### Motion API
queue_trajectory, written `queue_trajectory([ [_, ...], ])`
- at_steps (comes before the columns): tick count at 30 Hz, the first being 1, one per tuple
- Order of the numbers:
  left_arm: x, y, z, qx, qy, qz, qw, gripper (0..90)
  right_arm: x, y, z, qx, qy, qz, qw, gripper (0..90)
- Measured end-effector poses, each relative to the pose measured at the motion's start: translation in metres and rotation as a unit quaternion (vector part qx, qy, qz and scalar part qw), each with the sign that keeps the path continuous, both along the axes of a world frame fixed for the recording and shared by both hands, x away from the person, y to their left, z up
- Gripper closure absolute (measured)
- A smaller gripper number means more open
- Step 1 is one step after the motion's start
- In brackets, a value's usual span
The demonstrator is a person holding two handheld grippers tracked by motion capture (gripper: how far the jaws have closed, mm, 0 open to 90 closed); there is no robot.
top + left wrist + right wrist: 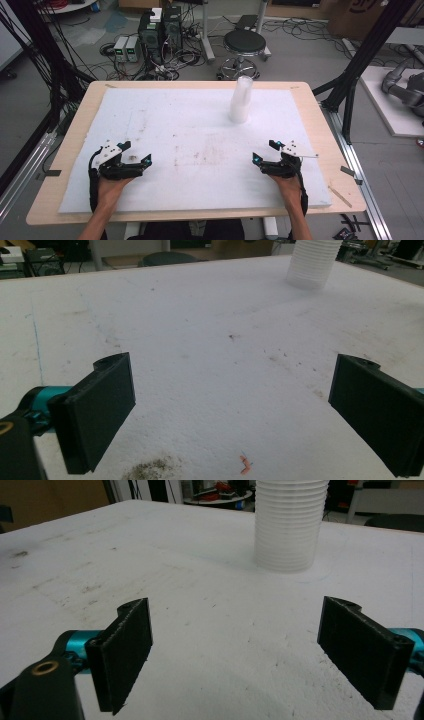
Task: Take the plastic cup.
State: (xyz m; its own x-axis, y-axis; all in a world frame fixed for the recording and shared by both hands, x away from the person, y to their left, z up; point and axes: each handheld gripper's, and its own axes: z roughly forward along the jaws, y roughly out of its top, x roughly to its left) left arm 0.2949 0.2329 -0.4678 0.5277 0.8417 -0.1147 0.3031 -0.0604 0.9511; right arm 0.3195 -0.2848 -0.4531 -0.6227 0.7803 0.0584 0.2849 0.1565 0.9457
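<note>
Stack of cups [240, 102]: white, ribbed, tall, upright on foam; left hand-held gripper [136, 153] and right hand-held gripper [264, 151] both released.

- The stack of cups [240, 102] is white and translucent, many cups nested into one tall column whose ribbed rims show as close rings (clearest in the right gripper view [288, 522]).
- It stands upright, mouths down, on the white foam board [165, 125].
- It sits toward the far edge of the board, right of centre, alone, well apart from both hands.
</note>
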Motion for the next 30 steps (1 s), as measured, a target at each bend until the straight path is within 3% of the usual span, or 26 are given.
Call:
queue_trajectory([
  [9, 0.0, 0.001, 0.0, -0.002, -0.001, -0.002, 1.0, 4.6, 0.001, -0.003, 0.0, 0.012, 0.003, 0.012, 0.9999, 14.2],
  [17, 0.0, 0.0, 0.0, 0.0, -0.001, -0.003, 1.0, 4.6, 0.002, 0.0, 0.0, -0.002, 0.003, 0.018, 0.9998, 14.2],
  [24, -0.002, 0.0, 0.0, 0.001, -0.009, -0.008, 0.9999, 4.6, 0.005, 0.001, 0.001, -0.006, 0.022, 0.04, 0.9989, 14.2],
  [27, -0.001, -0.001, 0.0, 0.003, -0.008, -0.009, 0.9999, 4.6, 0.004, -0.001, 0.004, -0.014, 0.014, 0.045, 0.9988, 14.1],
  [30, 0.0, 0.0, 0.0, 0.002, -0.004, -0.01, 0.9999, 4.6, 0.004, -0.005, 0.012, -0.003, 0.007, 0.043, 0.9991, 14.1],
])
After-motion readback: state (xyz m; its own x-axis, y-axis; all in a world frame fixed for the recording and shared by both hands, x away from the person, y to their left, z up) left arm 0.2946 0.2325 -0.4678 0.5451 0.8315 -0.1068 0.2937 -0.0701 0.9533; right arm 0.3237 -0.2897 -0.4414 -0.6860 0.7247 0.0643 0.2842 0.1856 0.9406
